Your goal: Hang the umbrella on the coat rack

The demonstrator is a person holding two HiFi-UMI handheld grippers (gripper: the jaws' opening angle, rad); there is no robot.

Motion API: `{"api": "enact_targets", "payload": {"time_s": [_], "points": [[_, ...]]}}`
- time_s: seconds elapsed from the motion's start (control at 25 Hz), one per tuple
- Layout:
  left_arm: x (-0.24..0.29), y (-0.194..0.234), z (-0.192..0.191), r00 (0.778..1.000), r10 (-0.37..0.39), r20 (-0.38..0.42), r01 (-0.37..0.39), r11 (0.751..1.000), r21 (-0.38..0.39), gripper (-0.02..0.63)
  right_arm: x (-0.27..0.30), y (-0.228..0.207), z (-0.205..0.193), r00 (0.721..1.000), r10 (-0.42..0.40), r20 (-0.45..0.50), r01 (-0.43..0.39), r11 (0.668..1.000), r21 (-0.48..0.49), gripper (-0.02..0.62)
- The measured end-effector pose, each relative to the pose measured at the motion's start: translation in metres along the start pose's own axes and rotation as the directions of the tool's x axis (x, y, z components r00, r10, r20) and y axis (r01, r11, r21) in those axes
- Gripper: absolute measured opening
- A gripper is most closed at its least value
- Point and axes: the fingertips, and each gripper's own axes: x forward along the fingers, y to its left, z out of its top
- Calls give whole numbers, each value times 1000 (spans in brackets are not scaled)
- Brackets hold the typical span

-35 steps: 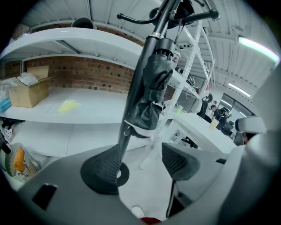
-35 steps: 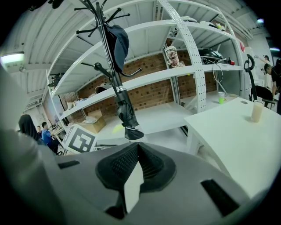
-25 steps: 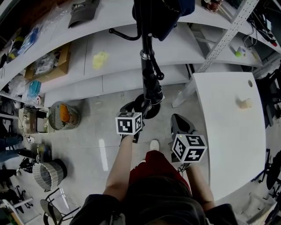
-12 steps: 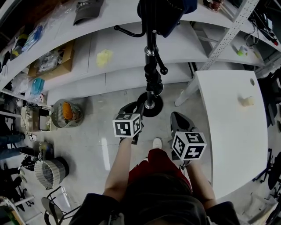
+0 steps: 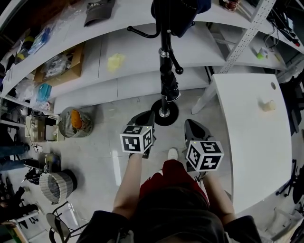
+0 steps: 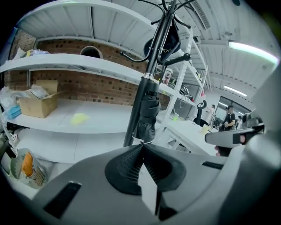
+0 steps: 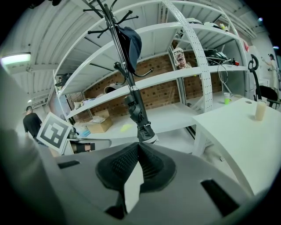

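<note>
A folded black umbrella (image 5: 169,88) hangs down along the pole of the black coat rack (image 5: 164,47). It also shows in the left gripper view (image 6: 147,114) and the right gripper view (image 7: 138,115). My left gripper (image 5: 145,119) sits just short of the rack's round base (image 5: 165,115). Its jaws have just been closing and now meet with nothing between them (image 6: 142,145). My right gripper (image 5: 194,127) is beside it to the right, shut and empty (image 7: 138,144). Neither touches the umbrella.
A dark cap (image 5: 178,14) hangs at the rack's top. A white table (image 5: 251,142) with a cup (image 5: 267,105) stands at the right. White shelves (image 5: 133,52) behind hold a cardboard box (image 5: 61,66). A round fan (image 5: 73,122) and a bin (image 5: 54,186) stand left.
My left gripper has pulled back from the umbrella's lower end and its jaws have closed empty. The umbrella stays hanging on the rack. The right gripper has barely shifted.
</note>
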Motion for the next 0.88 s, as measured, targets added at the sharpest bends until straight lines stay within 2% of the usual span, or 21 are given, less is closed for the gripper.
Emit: {"api": "enact_targets", "payload": {"time_s": [0.6, 0.88], "points": [[-69, -25, 18, 991, -42, 124, 37, 999, 39, 12, -30, 27, 4, 997, 29, 67, -27, 999, -29, 18], [-102, -34, 28, 981, -52, 188, 40, 997, 65, 12, -55, 44, 21, 988, 41, 149, -32, 997, -65, 18]]}}
